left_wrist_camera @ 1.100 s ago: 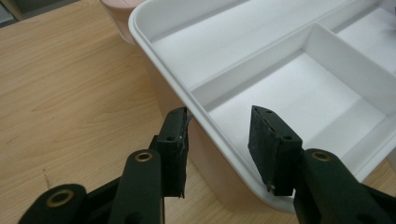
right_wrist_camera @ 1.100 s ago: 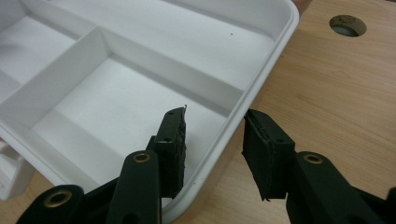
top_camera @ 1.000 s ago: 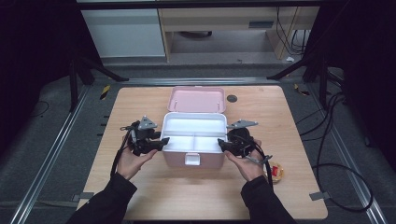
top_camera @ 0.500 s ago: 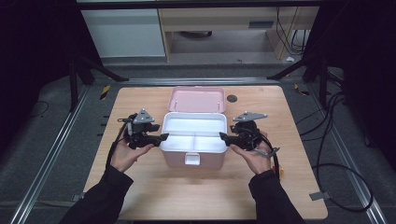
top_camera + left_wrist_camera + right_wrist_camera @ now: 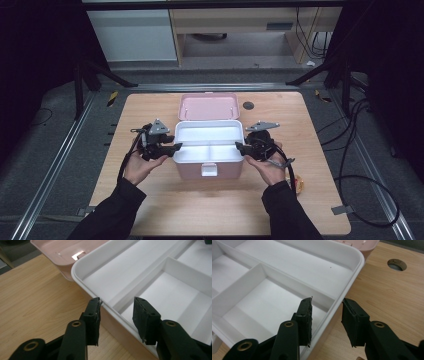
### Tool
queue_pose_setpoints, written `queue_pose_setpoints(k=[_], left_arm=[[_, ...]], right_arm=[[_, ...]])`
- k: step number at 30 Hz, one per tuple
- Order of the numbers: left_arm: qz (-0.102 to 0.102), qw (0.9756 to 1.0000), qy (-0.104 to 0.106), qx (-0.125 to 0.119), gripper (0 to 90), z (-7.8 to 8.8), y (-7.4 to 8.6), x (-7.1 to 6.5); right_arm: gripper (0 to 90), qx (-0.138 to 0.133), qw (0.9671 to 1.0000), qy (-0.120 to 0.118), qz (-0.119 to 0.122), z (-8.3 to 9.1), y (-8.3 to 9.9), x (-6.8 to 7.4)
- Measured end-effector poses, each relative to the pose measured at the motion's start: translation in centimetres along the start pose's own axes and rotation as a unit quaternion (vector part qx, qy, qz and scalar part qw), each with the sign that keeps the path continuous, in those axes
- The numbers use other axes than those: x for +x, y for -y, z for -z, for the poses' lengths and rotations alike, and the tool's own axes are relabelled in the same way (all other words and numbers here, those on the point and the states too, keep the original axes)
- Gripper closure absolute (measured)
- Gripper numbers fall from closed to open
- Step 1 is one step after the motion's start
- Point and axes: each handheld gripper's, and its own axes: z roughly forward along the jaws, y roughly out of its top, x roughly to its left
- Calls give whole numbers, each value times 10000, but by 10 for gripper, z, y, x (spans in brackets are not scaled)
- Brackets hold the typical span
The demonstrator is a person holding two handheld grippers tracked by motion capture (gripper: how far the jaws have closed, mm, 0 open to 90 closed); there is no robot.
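straddling: each tool has one jaw inside the white tray (image 5: 208, 142) and one jaw outside it, the tray's end rim running between them.
hidden: the pink box (image 5: 210, 170) under the tray shows little more than its front wall and latch in the high view; the small thing by the right wrist at the tabletop (image 5: 150, 107) edge is too blurred to name.
cut off: both gripper views crop the tray, so its far corners are out of frame.
left tool (image 5: 116, 308): jaws have just been closing, a gap remains on each side of the rim, not pinching it.
right tool (image 5: 327, 307): jaws have just been closing, spread either side of the rim, pads not pressing.
tray: sits in the pink box at the middle of the tabletop, divided into compartments.
lid (image 5: 208, 105): lies open behind the box, inside facing up.
hole (image 5: 397, 264): round, in the tabletop beyond the right tool.
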Motion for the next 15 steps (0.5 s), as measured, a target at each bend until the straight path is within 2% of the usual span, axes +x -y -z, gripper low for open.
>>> queue_pose_setpoints(k=[6,11,15], left_arm=[[28,10000,48,-64,604,-2,0,4],[23,9999,25,-99,607,-3,-1,5],[16,9999,43,-117,606,-4,-1,7]], right_arm=[[613,-24,10000,77,-35,1,3,4],[633,-19,9997,239,-95,3,4,9],[638,-1,9995,253,-167,5,5,11]])
